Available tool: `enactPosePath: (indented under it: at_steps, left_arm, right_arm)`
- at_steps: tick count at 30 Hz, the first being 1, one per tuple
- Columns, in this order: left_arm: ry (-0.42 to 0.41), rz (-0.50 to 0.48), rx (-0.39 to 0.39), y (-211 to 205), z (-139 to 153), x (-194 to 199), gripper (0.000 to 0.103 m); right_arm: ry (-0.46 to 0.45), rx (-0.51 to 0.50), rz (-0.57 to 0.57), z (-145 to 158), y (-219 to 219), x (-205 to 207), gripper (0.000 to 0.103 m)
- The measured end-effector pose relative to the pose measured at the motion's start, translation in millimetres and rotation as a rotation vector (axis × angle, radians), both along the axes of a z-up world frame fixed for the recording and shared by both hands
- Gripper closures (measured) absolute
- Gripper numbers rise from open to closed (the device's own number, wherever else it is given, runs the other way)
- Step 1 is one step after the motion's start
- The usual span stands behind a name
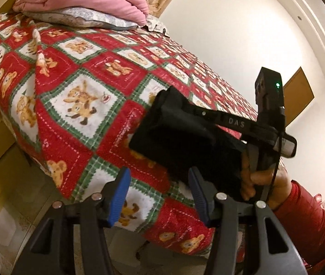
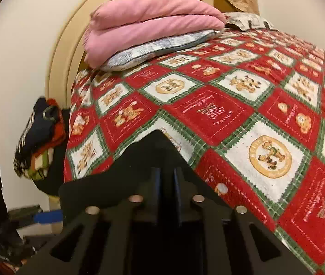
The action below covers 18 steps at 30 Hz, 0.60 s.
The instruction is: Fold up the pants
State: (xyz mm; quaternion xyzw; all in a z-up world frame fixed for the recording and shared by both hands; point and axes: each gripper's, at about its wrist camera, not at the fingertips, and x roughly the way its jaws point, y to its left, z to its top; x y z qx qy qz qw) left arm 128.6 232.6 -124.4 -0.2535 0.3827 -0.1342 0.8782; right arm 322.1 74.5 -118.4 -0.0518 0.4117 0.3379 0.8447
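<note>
The pants point(image 1: 174, 133) are black, of a plain matte cloth, and already folded down into a thick, compact rectangular bundle with several layers showing at its edges. In the left wrist view the bundle lies on the red, green and white teddy-bear bedspread near the bed's edge, its long side slanting across the checks and one squared corner pointing toward the head of the bed. In the right wrist view the pants point(image 2: 144, 158) appear as a dark peaked mass resting flat on the same cover.

wrist views, low, sharing bedspread point(image 1: 75, 73) (close)
</note>
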Motion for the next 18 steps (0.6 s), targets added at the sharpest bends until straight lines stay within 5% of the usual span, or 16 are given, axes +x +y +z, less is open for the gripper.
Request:
enactPosePath:
  at_steps: [5, 8, 11, 18]
  left_arm:
    - [-0.004, -0.019, -0.020, -4, 2, -1, 0.048]
    - [-0.027, -0.049, -0.039, -9, 7, 2, 0.048]
    - [-0.057, -0.073, -0.080, -11, 12, 10, 0.048]
    - [-0.076, -0.007, -0.160, 1, 6, 48, 0.049]
  right_arm:
    - [-0.063, 0.157, -0.005, 44, -34, -25, 0.083]
    - [-0.094, 0.155, 0.056, 54, -41, -48, 0.083]
    - [-0.039, 0.088, 0.100, 40, -42, -69, 0.083]
    - [0.186, 0.143, 0.062, -31, -40, -80, 0.083]
